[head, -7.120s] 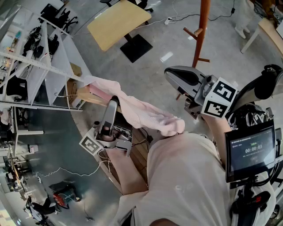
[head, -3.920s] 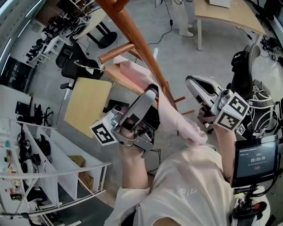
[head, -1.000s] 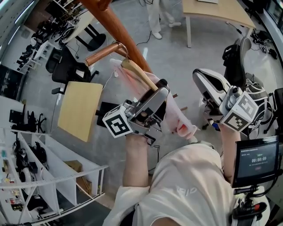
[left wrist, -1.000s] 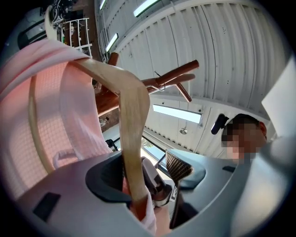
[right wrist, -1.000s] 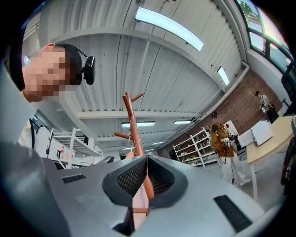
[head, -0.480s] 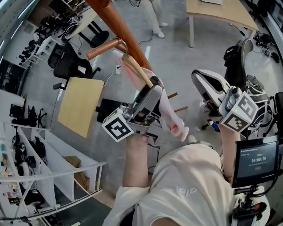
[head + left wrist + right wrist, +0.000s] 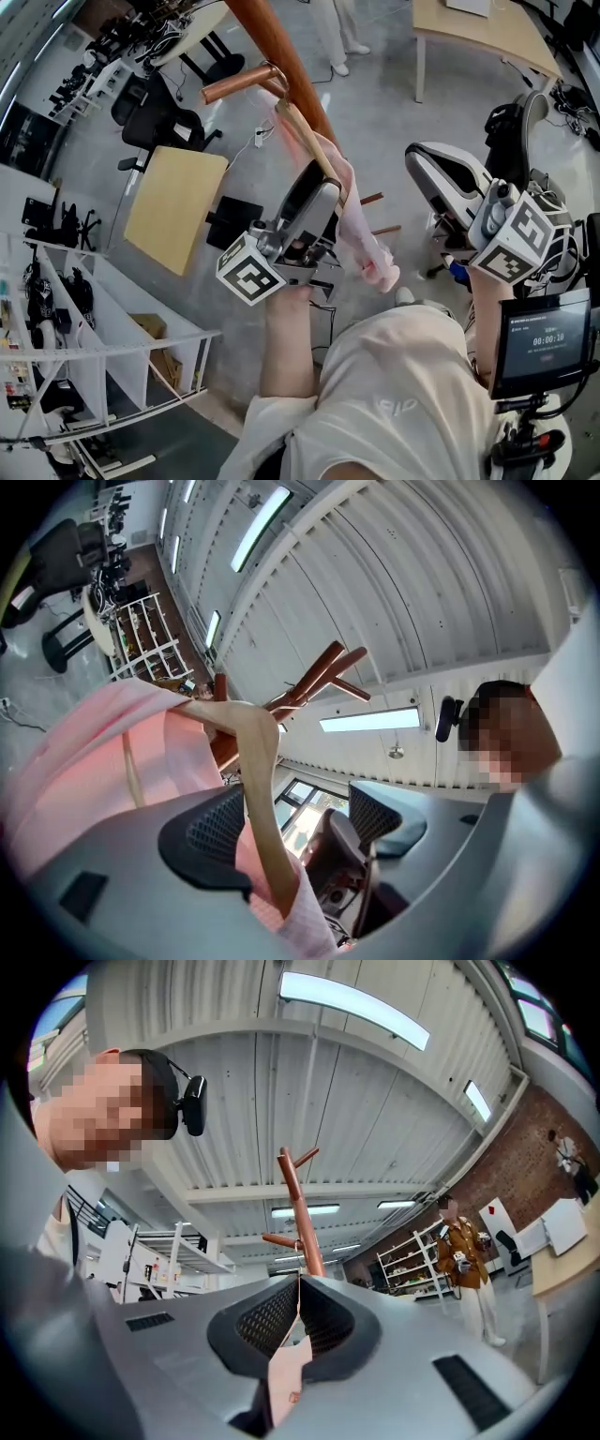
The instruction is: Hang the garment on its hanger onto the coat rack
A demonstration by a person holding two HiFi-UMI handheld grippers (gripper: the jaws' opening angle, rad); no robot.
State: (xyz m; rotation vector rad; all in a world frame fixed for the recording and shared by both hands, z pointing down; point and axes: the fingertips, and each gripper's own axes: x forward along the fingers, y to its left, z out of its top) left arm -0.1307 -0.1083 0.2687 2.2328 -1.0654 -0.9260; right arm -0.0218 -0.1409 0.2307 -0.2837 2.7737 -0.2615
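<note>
1. At the far centre, on the coat rack [image 7: 281, 56]: wooden hanger [image 7: 307, 141] hooked over a copper-coloured peg [image 7: 239, 84], close to the pole.
2. Below the hanger: pink garment [image 7: 361, 234] draped down toward the near side, beside the pole.
3. Just near of the hanger: left gripper [image 7: 321, 183] pointing up along it, jaws spread wide. Between the pads, the hanger's wooden arm and a fold of pink cloth, closer to the left pad; touching or not, cannot tell.
4. To the right, well apart from the garment: right gripper [image 7: 420, 161], jaws pressed together on a thin pale slip [image 7: 286, 1372].
5. Far left, on the floor: yellow table [image 7: 173, 206].
</note>
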